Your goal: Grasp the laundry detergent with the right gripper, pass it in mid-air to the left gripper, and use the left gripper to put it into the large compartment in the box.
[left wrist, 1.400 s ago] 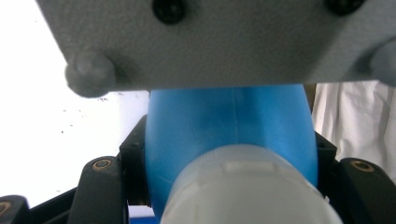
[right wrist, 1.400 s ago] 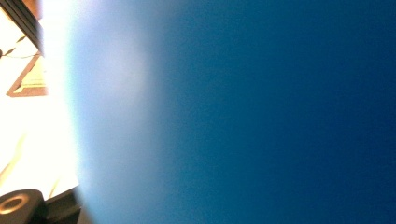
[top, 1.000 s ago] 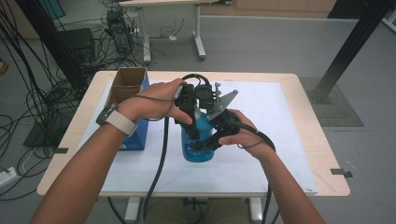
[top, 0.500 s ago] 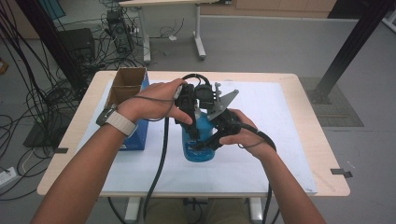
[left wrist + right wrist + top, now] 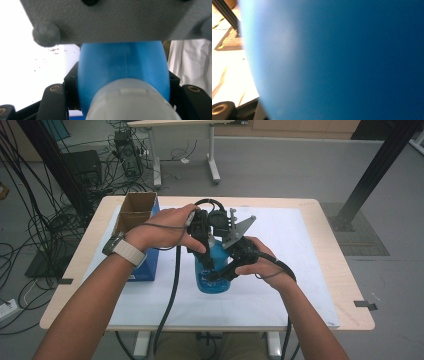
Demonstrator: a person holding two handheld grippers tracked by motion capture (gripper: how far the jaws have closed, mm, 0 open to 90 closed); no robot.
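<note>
At the near edge of the surface (image 5: pixel 300 310), just this side of the blue bottle (image 5: pixel 214 275), our two forearms come in and meet over the white sheet (image 5: pixel 280 245) that covers most of the top. The bottle stands upright on that sheet, about midway across it and nearer to us than to the far edge. Our right gripper (image 5: pixel 227 270) sits against the bottle's right side, low on its body, and we see its jaws clamped on the blue wall; in the right gripper view the bottle (image 5: pixel 342 60) is pressed so close that it blurs into plain blue. Our left gripper (image 5: pixel 207 232) comes down on the bottle from above and from its left, with its jaws closed on the pale cap (image 5: pixel 130 100) at the top; in the left gripper view the blue shoulder (image 5: pixel 122 67) swells beyond the cap, and the black jaws stand tight on either side of it. A grey three-cornered plate (image 5: pixel 237 230) rides just right of the bottle's top. Black cables trail from both grippers back toward us. Left of the bottle, a blue box (image 5: pixel 145 267) stands on the surface with an open cardboard box (image 5: pixel 135 207) touching it on the far side. Beyond the bottle, past the far edge of the surface, the floor carries a tangle of cables and the legs of another desk (image 5: pixel 212 165).
</note>
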